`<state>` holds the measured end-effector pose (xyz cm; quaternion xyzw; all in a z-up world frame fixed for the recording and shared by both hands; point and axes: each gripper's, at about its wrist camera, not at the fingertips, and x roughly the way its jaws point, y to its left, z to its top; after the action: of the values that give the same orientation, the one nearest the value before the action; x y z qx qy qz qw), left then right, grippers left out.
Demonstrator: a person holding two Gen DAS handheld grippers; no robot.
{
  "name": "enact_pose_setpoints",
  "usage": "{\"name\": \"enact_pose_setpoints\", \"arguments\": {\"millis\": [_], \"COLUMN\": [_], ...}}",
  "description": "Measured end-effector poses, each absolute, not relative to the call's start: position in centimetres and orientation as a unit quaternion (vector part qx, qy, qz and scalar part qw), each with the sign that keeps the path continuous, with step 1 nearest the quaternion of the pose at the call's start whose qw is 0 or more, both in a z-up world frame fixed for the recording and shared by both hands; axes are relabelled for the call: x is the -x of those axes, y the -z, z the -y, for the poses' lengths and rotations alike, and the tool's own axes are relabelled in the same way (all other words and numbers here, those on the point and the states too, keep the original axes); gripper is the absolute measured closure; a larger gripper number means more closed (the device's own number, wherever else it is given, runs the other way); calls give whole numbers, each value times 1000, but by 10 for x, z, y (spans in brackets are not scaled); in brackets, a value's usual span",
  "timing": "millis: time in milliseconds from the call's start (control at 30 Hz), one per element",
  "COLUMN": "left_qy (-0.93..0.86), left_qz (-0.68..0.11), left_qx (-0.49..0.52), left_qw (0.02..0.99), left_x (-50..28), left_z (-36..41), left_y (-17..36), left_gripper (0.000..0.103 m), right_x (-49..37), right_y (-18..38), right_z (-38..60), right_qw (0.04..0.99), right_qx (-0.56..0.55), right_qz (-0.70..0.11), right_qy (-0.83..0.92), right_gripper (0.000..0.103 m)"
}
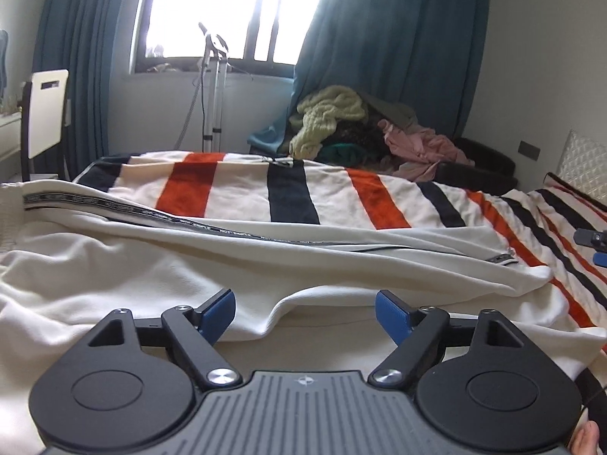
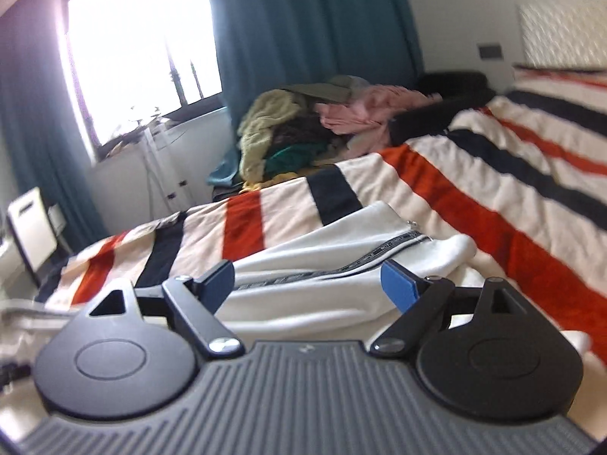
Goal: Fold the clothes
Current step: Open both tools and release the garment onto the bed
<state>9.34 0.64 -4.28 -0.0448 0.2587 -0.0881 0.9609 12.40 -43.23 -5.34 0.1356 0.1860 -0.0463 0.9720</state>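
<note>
While the left gripper (image 1: 305, 313) hangs tilted slightly down over the white jacket (image 1: 159, 265), its blue pads (image 1: 218, 313) stand wide apart with nothing between them, and the cloth lies loose beneath. The jacket is spread on the striped blanket (image 1: 235, 189), its dark zipper band running toward the right. This left view alone shows the other gripper's tip at the right edge and a fingertip (image 1: 586, 441) in the bottom corner. In the blurred right view, the right gripper (image 2: 307, 286) is also released, rolled against the blanket, with the jacket's zipper end (image 2: 409, 237) just beyond it. A clothes pile (image 2: 303, 125) sits behind the blanket.
</note>
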Motion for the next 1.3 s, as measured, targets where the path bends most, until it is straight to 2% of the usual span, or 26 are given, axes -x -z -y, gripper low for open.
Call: {"name": "enact_pose_setpoints", "arguments": {"millis": [133, 300, 633, 833, 1033, 1133, 1233, 1300], "left_qy": [83, 39, -86, -117, -232, -254, -255, -267], "left_qz": [-259, -281, -340, -340, -361, -366, -359, -350], "left_qx": [49, 60, 220, 168, 151, 193, 204, 204], "left_qw": [961, 957, 910, 918, 890, 874, 874, 874], "left_x": [-68, -54, -65, -77, -89, -80, -75, -71], "left_z": [-11, -33, -141, -187, -237, -255, -259, -259], "left_y": [42, 49, 48, 31, 52, 63, 59, 54], "left_gripper": [14, 13, 13, 8, 8, 12, 13, 17], "right_x": [-103, -105, -106, -105, -103, -105, -107, -107], "right_y": [46, 48, 57, 62, 69, 74, 80, 81], "right_z": [415, 414, 428, 443, 464, 468, 472, 477], "right_qw": [978, 974, 969, 959, 942, 934, 926, 922], "right_qx": [-116, -122, -141, -161, -206, -206, -205, -214], "right_qz": [-173, -186, -192, -203, -210, -230, -246, -246], "right_qy": [30, 32, 63, 115, 161, 177, 200, 207], "right_gripper": [17, 17, 17, 17, 17, 17, 17, 17]}}
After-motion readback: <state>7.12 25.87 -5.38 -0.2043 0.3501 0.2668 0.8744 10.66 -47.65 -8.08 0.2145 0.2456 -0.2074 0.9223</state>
